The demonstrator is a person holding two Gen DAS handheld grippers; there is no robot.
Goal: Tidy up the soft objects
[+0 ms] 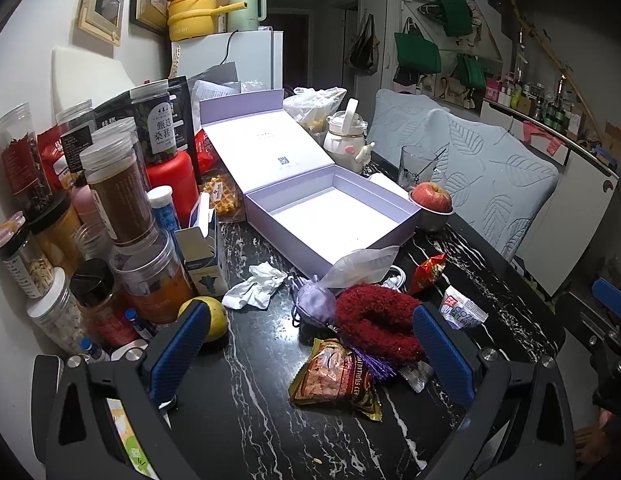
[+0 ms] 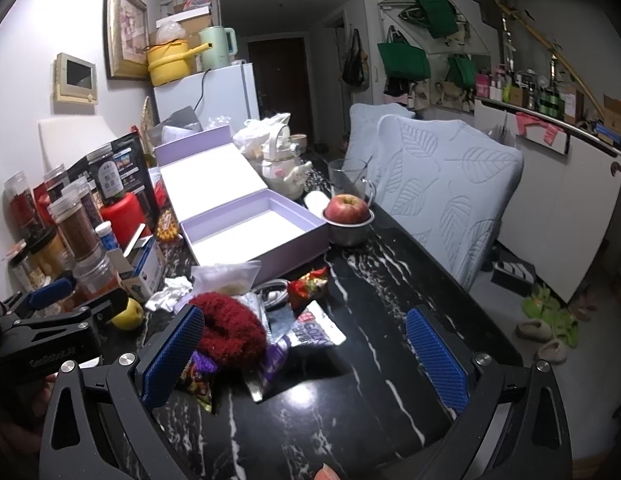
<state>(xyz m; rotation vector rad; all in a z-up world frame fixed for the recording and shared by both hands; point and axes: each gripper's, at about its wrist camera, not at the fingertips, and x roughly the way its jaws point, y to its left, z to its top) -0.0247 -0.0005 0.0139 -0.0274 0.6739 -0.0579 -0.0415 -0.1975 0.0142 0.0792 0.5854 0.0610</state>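
Note:
A fuzzy dark red sock (image 1: 376,320) lies curled on the black marble table (image 1: 270,420), also in the right wrist view (image 2: 230,326). A lilac drawstring pouch (image 1: 314,302) lies just left of it. A crumpled white tissue (image 1: 256,285) lies further left. An open, empty lilac box (image 1: 330,216) stands behind them (image 2: 254,232). My left gripper (image 1: 310,344) is open, its blue pads either side of the sock and snack bags. My right gripper (image 2: 306,348) is open over the table, its left pad beside the sock.
Jars, bottles and cartons (image 1: 110,200) crowd the left side. A yellow lemon (image 1: 214,318), snack packets (image 1: 334,376), a clear plastic bag (image 1: 358,264), an apple in a steel bowl (image 1: 430,200), a glass and a white kettle sit around. Cushioned chairs (image 2: 442,184) line the right edge.

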